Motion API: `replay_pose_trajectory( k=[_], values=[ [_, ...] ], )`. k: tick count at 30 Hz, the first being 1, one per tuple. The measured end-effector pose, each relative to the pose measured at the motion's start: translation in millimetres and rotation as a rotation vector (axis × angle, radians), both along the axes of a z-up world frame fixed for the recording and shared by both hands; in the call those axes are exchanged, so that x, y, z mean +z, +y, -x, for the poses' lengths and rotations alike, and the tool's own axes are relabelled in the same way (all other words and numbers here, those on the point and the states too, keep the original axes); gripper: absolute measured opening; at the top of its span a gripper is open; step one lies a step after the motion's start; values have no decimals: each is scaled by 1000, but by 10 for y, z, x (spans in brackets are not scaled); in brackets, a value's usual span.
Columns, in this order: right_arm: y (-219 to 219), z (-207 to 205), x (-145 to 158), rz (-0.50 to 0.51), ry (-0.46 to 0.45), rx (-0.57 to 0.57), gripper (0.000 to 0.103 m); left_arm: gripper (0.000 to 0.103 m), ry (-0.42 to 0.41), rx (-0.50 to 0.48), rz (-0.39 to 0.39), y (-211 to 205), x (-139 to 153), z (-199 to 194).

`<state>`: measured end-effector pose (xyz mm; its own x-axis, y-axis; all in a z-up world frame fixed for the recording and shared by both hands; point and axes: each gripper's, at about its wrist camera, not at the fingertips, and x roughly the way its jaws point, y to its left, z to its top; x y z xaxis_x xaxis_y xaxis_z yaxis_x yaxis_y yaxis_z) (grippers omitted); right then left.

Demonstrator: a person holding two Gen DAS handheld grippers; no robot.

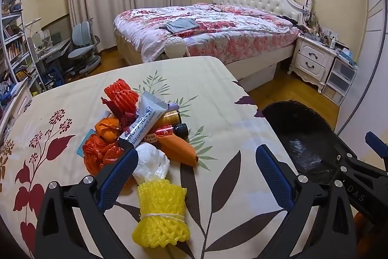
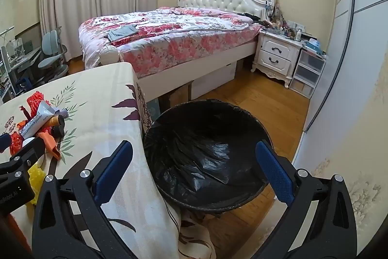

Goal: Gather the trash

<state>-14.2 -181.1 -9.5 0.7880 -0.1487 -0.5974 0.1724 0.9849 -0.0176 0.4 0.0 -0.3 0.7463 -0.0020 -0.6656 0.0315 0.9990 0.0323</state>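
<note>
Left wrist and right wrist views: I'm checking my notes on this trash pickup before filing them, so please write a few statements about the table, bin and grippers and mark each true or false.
1. The left gripper is clamped on the yellow foam net. False: its jaws stand open and the net lies on the table between them.
2. The bin is lined with a black bag. True.
3. The bin stands on the table. False: it stands on the floor beside the table's edge.
4. The right gripper is open and empty. True.
5. A grey sachet lies on top of the trash pile. True.
</note>
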Motion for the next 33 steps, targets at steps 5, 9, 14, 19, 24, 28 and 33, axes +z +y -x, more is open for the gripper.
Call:
replay_pose_trajectory(
  k=[5,9,14,19,24,28,33],
  values=[
    [0,12,16,7,-2,-2,99,97,-5,2,4,-12,6,0],
    [-23,2,35,14,2,-6,99,97,-8,9,11,11,37,9],
    [-69,75,95,18,-4,-12,99,97,-9,10,9,7,59,-21],
    [-56,37,70,16,0,-20,99,97,-15,8,19,76,71,7],
    [-72,26,48,3,6,-22,99,97,-18,6,5,33,47,30],
    [-74,17,28,-7,7,-23,99,97,-18,8,3,23,50,33],
    [-73,17,9,-12,8,-22,99,97,-19,7,-1,9,41,33]
  ],
)
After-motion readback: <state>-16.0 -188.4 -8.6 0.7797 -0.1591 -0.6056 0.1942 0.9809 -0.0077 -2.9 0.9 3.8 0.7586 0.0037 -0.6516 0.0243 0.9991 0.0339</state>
